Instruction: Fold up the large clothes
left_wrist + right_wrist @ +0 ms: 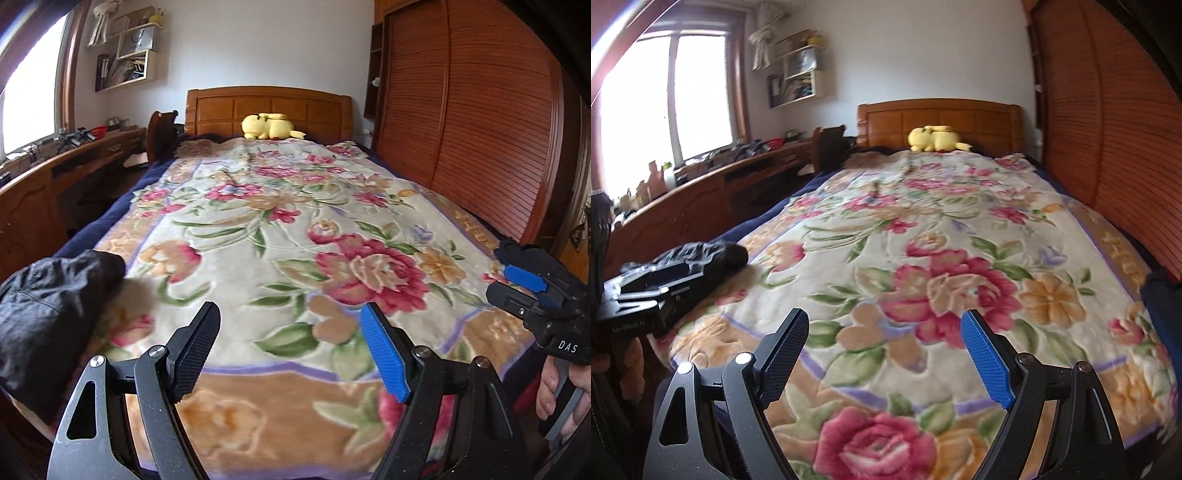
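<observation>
Left gripper (291, 328): jaws wide apart, empty; one black ribbed pad, one blue.
Right gripper (886, 334): jaws wide apart, empty.
Garment (51, 314): black, crinkled heap, frame left.
Blanket (288, 221): plush, floral.

Left gripper (291, 343) and right gripper (886, 350): fingers spread wide, nothing between, both angled slightly downward.
</observation>
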A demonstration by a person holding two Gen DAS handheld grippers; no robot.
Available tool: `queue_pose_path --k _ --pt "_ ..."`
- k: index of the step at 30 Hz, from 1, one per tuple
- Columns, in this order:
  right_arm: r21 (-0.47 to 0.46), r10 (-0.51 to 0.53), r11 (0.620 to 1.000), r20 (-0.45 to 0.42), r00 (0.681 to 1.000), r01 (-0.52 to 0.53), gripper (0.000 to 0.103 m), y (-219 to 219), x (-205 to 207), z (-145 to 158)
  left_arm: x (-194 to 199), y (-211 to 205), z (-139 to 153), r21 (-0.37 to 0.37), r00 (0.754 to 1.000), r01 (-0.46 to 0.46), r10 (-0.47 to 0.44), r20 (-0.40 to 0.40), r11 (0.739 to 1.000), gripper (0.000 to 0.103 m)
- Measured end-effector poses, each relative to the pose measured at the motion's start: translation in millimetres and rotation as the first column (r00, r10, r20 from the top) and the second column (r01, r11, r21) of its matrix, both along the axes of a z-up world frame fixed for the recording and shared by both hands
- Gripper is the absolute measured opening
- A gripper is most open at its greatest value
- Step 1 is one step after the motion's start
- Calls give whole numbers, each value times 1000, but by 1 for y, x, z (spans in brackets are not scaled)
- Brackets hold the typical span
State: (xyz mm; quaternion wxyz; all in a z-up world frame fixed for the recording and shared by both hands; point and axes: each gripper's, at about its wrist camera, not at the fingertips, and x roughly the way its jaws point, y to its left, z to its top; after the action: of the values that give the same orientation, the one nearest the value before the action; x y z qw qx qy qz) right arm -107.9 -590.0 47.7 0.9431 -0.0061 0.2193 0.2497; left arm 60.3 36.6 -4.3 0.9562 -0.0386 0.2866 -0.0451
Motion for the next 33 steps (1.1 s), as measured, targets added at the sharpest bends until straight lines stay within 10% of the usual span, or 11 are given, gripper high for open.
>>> queue_pose_path --k 33 --pt "115 -128 988 230 965 103 86 -40 -113 42 -67 -30 94 41 974 -11 1 225 999 79"
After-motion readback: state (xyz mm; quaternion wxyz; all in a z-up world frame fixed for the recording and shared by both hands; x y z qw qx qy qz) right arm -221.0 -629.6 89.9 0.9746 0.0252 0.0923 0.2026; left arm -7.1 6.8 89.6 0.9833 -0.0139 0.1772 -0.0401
